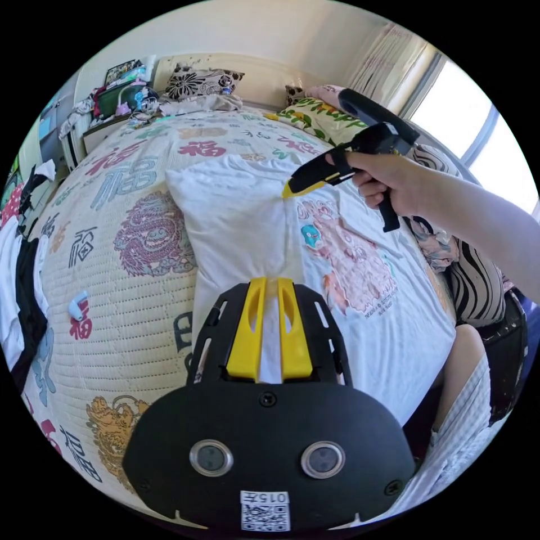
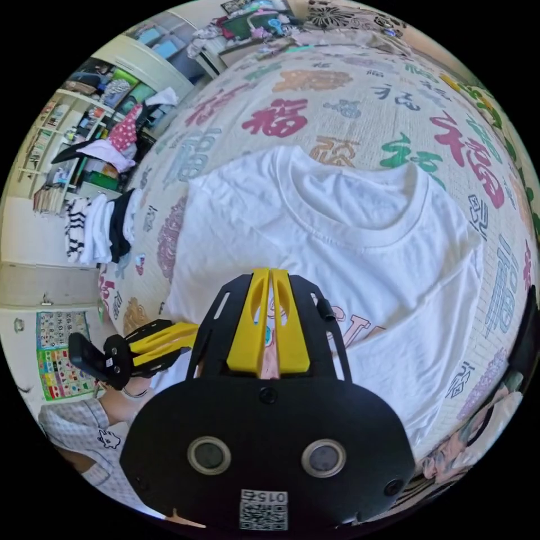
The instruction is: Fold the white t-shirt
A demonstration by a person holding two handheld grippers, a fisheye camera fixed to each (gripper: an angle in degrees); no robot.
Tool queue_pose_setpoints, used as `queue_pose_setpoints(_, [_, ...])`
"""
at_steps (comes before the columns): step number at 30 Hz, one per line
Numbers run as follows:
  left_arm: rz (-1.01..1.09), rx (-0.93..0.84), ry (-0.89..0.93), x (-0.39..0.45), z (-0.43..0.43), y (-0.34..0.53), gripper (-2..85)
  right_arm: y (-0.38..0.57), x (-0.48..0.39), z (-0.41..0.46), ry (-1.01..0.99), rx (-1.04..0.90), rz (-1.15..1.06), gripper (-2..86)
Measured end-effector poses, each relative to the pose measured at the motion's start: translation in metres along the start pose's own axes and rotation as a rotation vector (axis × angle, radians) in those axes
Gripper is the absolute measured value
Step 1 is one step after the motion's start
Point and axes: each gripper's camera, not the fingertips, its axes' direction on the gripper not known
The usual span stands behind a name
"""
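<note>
one side folded in, both grippers on the fold line

bedroom clutter rings a bed [image 1: 129,315] covered by a quilted spread printed with large characters and dragons. on it lies the white t-shirt [image 1: 242,225], print side up, collar toward the pillows. one side already looks turned in over the body, making a long lengthwise crease beside the pink and blue print [image 1: 354,264].

left gripper [image 1: 271,288] sits at the hem end of that crease, its yellow jaws narrow with a ridge of white cloth between them; it looks pinched on the shirt. right gripper [image 2: 270,281], held in a person's hand [image 1: 388,177], touches the same crease nearer the collar [image 2: 360,225]. its jaws are nearly closed, with printed cloth showing in the slit, though whether they truly bite the fabric is hard to tell.

to do this step well, i judge both grips should stay on one straight line, lift together with the cloth taut between them, and lay the edge down square, without dragging the layer beneath.

fisheye bending hides whether the fold is straight. the far sleeve [image 2: 467,247] is partly tucked. the hem corner nearest the person falls past the bed's edge.
</note>
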Motion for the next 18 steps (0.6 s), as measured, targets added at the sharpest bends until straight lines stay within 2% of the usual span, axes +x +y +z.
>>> queue_pose_setpoints(5, [-0.039, -0.006, 0.057, -0.013, -0.005, -0.007, 1.0, 0.001, -0.001, -0.008, 0.064, -0.044, -0.012, -0.8])
queue_pose_setpoints(7, [-0.054, 0.003, 0.088, -0.018, -0.01, -0.01, 0.5, 0.0, -0.016, -0.026, 0.168, -0.006, -0.082, -0.5])
queue_pose_setpoints(11, [-0.04, 0.12, 0.102, -0.019, -0.039, -0.013, 0.1, -0.016, -0.048, -0.049, 0.156, 0.073, -0.186, 1.6])
queue_pose_setpoints(14, [-0.085, 0.101, 0.115, -0.033, -0.039, -0.015, 0.0, -0.037, -0.082, -0.049, 0.168, 0.067, -0.269, 3.4])
queue_pose_setpoints(18, [-0.148, 0.044, 0.18, -0.052, -0.03, -0.019, -0.1, -0.057, -0.118, -0.027, 0.188, -0.018, -0.333, -0.2])
